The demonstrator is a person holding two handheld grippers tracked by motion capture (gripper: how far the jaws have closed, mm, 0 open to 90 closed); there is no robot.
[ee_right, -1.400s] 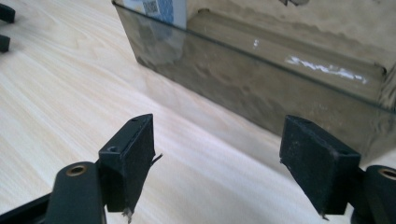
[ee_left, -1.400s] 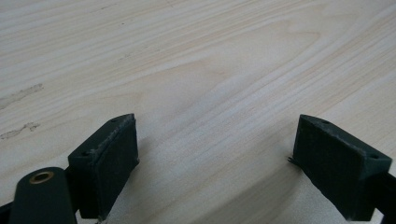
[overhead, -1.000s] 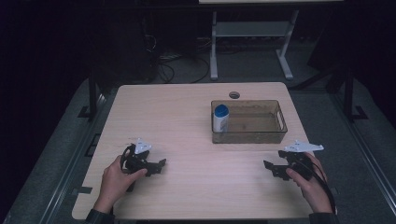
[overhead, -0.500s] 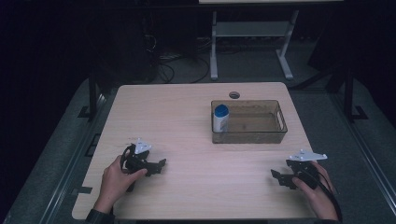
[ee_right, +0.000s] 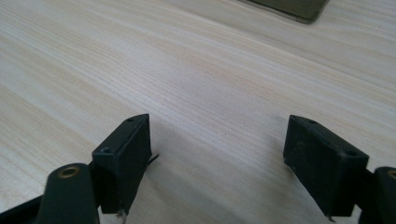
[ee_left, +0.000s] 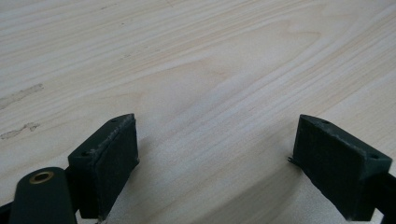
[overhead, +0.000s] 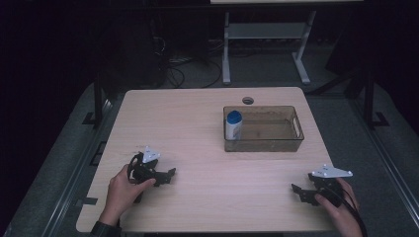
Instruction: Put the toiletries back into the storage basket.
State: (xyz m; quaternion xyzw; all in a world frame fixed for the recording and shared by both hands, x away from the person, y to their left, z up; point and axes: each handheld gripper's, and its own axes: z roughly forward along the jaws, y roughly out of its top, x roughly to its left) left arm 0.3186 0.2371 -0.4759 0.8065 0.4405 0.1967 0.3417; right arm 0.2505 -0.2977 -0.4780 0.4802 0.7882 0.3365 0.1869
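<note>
Now your left tongs point(overhead: 170, 174) rest low on the worktop point(overhead: 197, 128) at its near left, jaws spread wide with nothing but bare wood between them, which reads as a parked, ready pose. Further right, the bottle point(overhead: 233, 125) stands upright in the left end of the clear bin point(overhead: 298, 129), well apart from both hands, likely so either side can reach it; no writing on it can be read. Your right tongs point(overhead: 295, 189) sit near the front right edge, jaws equally wide and empty.

Each black gripper point(overhead: 170, 176) point(overhead: 296, 191) carries a grey three-cornered plate, blocky screw-holed jaws and a brass-ringed pivot.
</note>
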